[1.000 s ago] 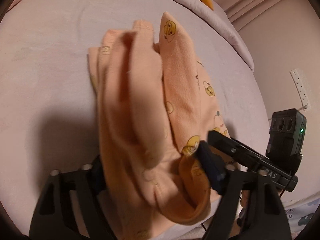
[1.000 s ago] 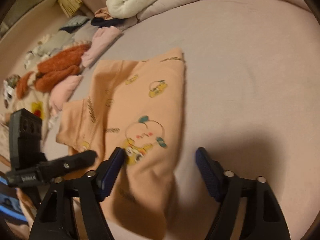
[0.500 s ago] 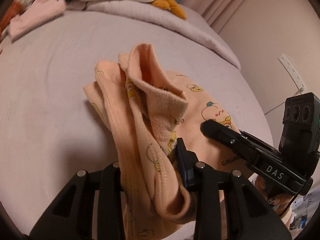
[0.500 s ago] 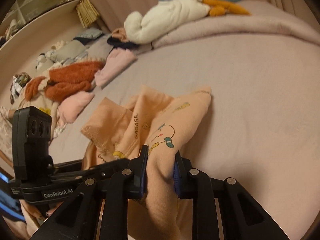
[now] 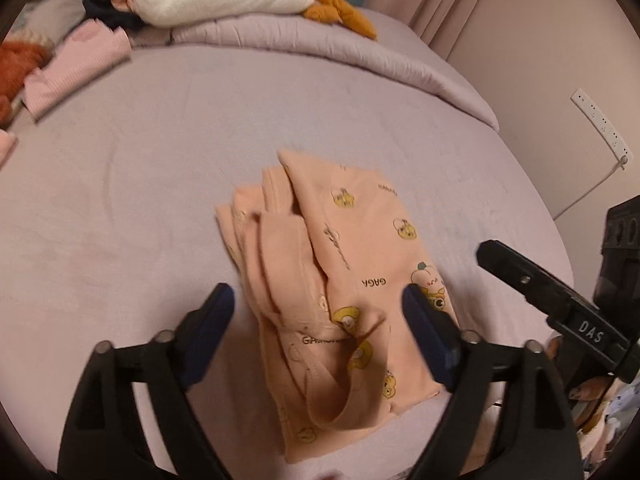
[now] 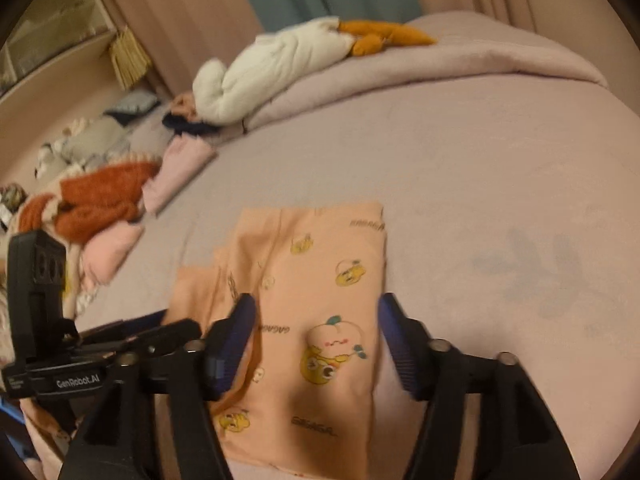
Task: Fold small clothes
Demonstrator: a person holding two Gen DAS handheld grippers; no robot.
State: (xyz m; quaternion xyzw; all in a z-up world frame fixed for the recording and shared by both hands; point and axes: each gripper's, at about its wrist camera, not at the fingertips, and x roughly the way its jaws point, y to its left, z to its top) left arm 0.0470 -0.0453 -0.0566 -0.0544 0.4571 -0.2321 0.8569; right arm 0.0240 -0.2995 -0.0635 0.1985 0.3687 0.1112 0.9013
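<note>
On the lilac bedsheet (image 5: 160,168) lies the peach garment (image 5: 344,264), folded into a rough rectangle; left gripper (image 5: 320,328) and right gripper (image 6: 316,336) both spread wide, holding nothing; near-edge layers appear loose, though blurred; risk: a careless regrip there could drag the stack askew and undo the fold.

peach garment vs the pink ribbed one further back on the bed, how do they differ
The peach garment carries printed cartoon characters and lettering; the pink ribbed garment looks plain. The peach garment lies mid-bed, just ahead of the open left gripper; the pink ribbed garment sits far back by the other clothes. Both lie folded on the lilac bed cover.
</note>
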